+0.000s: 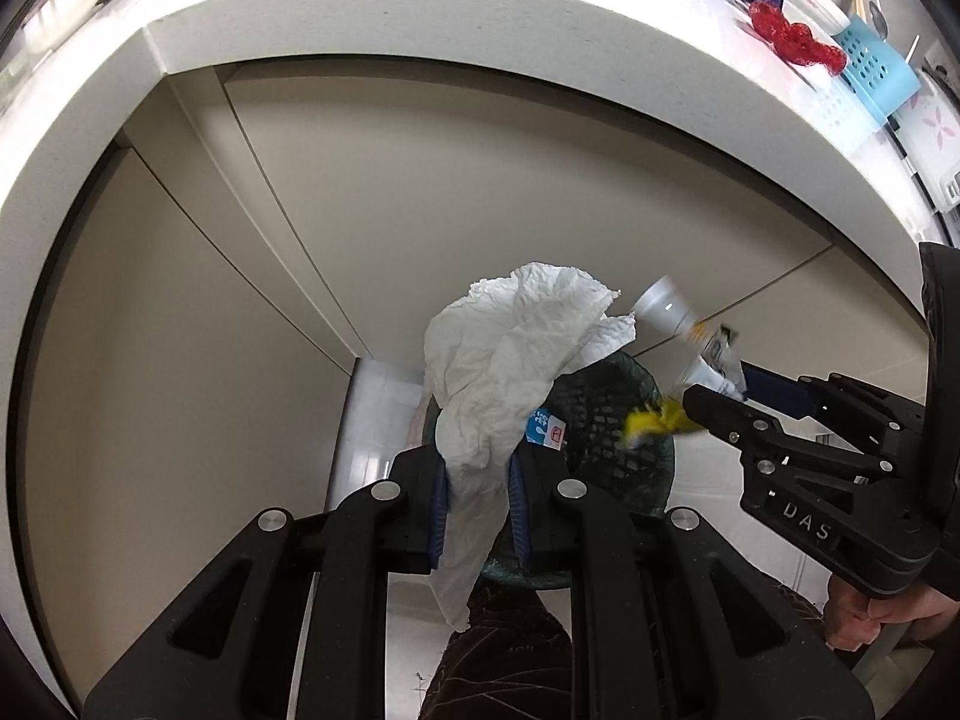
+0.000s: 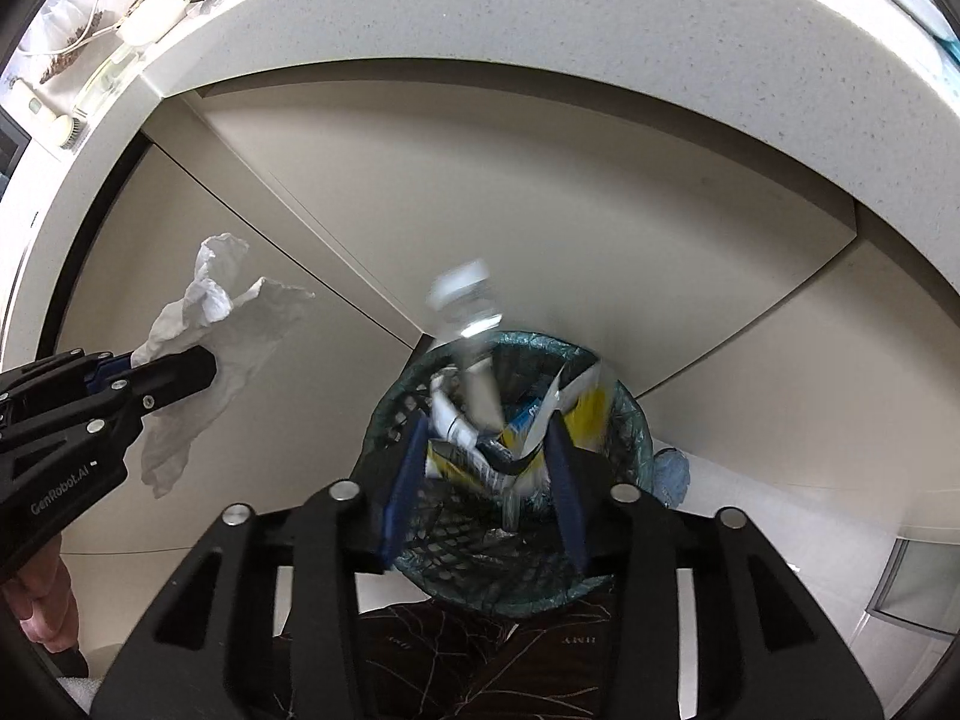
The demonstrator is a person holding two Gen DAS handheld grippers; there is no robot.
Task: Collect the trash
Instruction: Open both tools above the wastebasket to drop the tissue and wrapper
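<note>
We hold both grippers over the mesh wastebasket point(image 2: 510, 480) at lower centre, so whatever we let go falls in. The right gripper point(image 2: 489, 480) stands open, its blurred bottle point(image 2: 465, 312) and yellow wrapper point(image 2: 591, 408) dropping; the left gripper point(image 1: 477, 498) clamps the crumpled paper towel point(image 1: 510, 354). The countertop edge point(image 1: 420, 18) arches above, obstructing nothing.

Beige cabinet doors point(image 1: 420, 192) under pale countertop point(image 2: 540, 18).

One paper towel point(image 1: 516, 360), one bottle point(image 2: 465, 312), one bin point(image 2: 630, 414)
</note>
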